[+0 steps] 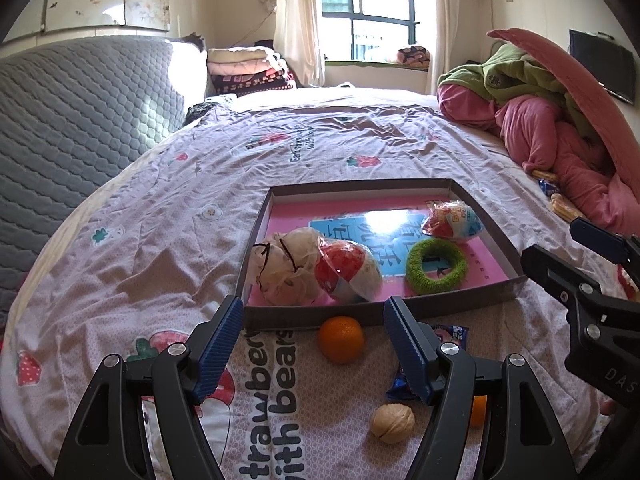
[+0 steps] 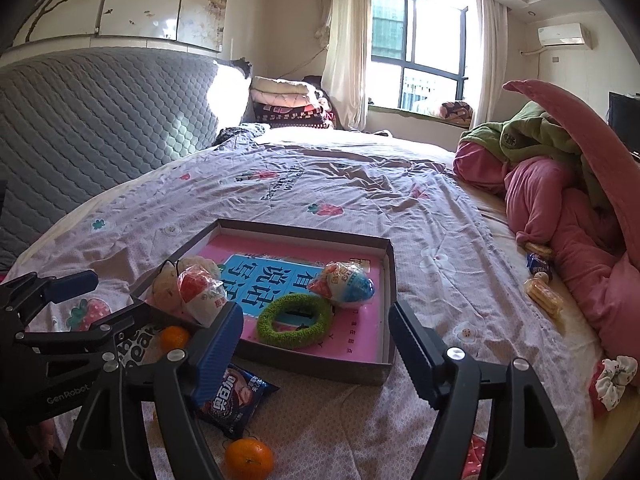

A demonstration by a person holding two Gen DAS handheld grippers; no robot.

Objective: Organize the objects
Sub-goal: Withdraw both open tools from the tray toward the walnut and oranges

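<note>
1. A shallow box point(image 1: 380, 312) lies on the bed point(image 1: 140, 240), which is spread with a strawberry-print sheet.
2. Inside the box: a cream mesh pouch point(image 1: 280, 268) at the near left corner, a red-and-white wrapped egg point(image 1: 348, 272) touching it, a green ring point(image 1: 436, 266) to the right, and a second wrapped egg, blue and red point(image 1: 452, 220), behind the ring.
3. Left tongs point(image 1: 314, 344) stand wide apart with nothing between the pads – they hover just short of the box's near wall.
4. An orange point(image 1: 341, 339) sits on the sheet just in front of that wall, between the two fingers in the left view; a walnut point(image 1: 392, 422) lies nearer, beside a blue wrapper point(image 1: 400, 390).
5. Right tongs point(image 2: 314, 344) are also apart and hold nothing – they hang over the box's near right corner.
6. In the right view a dark snack packet point(image 2: 236, 400) lies in front of the box, with another orange point(image 2: 249, 458) nearer still.
7. Off to the right, by the pink bedding point(image 2: 580, 240), lie biscuit packets point(image 2: 544, 292) and a floral scrunchie point(image 2: 612, 380), well apart from the box.
</note>
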